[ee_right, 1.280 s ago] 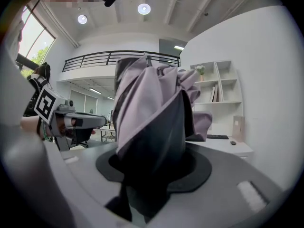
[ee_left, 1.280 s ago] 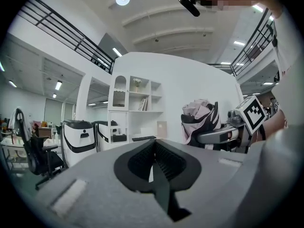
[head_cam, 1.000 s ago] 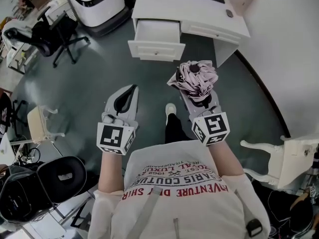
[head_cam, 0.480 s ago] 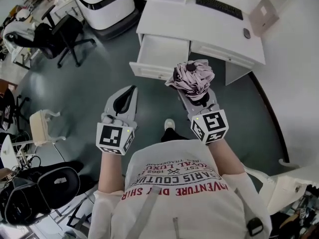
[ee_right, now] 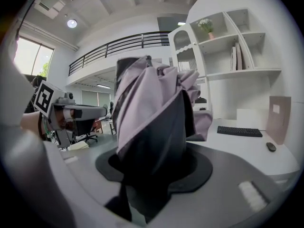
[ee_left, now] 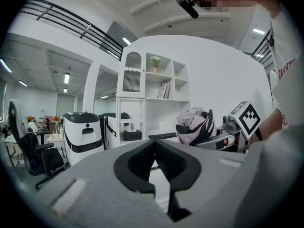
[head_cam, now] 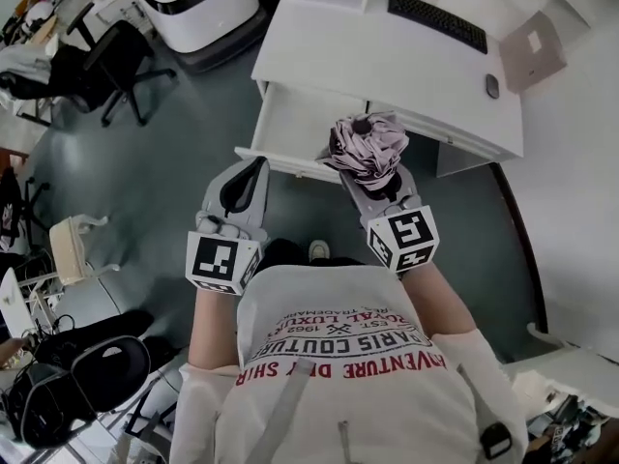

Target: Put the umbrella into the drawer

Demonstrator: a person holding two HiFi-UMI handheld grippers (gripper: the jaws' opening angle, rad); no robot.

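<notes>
1. Since the earlier frames the person has closed in on the desk [head_cam: 387, 61]. The open drawer [head_cam: 280, 162], which was well ahead, now lies just beyond both grippers in the head view. The grippers kept their pose vs. the body, so this reads as a carry, not a reach.
2. The left gripper [head_cam: 256, 166] has its jaws clenched together w/ nothing btwn them. It sits just short of the left part of the drawer's front edge.
3. The drawer is white and pulled out, and what shows of its inside looks bare. It prob. needs no further opening.
4. The umbrella [head_cam: 368, 146] is folded, lilac w/ black panels, and stands bunched up out of the right gripper [head_cam: 382, 193], whose jaws grasp its lower end. In the head view its top overlaps the drawer's right front corner. Whether it is over the opening yet can't be told.
5. For the task, the approach looks approx. done. Left to do: bring the umbrella over the opening, lower it, let go. The bundle is bulky and loose, so it may snag on the front rim.
6. At far right, the keyboard [head_cam: 437, 20] and mouse [head_cam: 492, 86] sit on the desk, out of the way.
</notes>
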